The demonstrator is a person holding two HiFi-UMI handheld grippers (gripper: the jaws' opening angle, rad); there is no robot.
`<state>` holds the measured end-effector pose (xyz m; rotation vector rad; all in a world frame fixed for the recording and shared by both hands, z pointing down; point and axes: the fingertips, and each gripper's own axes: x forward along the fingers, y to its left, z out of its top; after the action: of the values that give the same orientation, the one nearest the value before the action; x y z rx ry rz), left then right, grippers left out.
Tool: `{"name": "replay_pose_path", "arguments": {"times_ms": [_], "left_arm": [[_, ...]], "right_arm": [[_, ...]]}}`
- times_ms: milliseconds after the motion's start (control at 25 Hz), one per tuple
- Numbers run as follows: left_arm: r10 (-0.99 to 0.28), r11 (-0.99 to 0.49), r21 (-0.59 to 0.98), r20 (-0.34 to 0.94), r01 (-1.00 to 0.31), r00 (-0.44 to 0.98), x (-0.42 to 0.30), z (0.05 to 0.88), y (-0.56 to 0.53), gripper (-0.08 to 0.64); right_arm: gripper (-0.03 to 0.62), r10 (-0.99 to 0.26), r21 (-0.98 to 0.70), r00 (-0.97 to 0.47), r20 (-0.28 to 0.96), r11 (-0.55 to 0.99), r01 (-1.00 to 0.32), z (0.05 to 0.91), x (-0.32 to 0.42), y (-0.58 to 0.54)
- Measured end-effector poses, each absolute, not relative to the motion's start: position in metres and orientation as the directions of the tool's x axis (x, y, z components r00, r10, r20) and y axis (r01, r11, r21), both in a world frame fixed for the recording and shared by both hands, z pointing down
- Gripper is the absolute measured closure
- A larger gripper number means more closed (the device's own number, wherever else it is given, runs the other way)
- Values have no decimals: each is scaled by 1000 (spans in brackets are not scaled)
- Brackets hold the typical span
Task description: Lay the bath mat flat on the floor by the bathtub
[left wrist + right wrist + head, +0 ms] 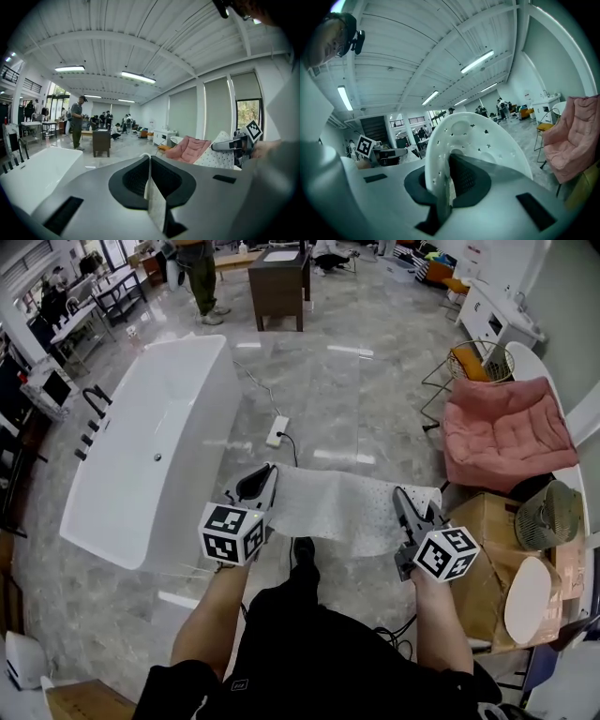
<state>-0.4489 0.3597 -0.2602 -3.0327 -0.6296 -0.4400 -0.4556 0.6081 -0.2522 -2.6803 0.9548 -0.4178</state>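
Mat: bath mat [333,507] was stretched between both grippers, just right of the bathtub [150,456].
Left gripper [268,472]: jaws pinched the mat's left edge.
Right gripper [401,495]: jaws pinched its curled right edge.
Room: open floor [356,399] ahead; power strip [277,431] near; cardboard box [483,540] close at right.

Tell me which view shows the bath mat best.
Head view: nearly the whole bath mat shows, stretched between the left gripper and right gripper. Left gripper view shows a pinched edge and the far end; right gripper view, one curled, perforated corner.
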Motion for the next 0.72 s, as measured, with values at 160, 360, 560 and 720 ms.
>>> {"name": "replay_pose_path", "arguments": {"times_ms": [160, 360, 560, 720], "left_arm": [[400, -915, 66, 267, 398, 877, -396, -255, 356, 541], [416, -909, 120, 271, 398, 868, -323, -250, 348, 541], [432, -902, 121, 270, 415, 861, -253, -257, 337, 541], [431, -902, 114, 268, 415, 862, -209, -254, 324, 541]], "right_arm": [[572, -637, -337, 748, 185, -756, -561, -252, -405, 607], [571, -627, -347, 749, 212, -765, -542, -254, -336, 599], [571, -624, -337, 748, 227, -771, -541, -261, -264, 588], [571, -637, -352, 740, 217, -758, -549, -257, -214, 571]]}}
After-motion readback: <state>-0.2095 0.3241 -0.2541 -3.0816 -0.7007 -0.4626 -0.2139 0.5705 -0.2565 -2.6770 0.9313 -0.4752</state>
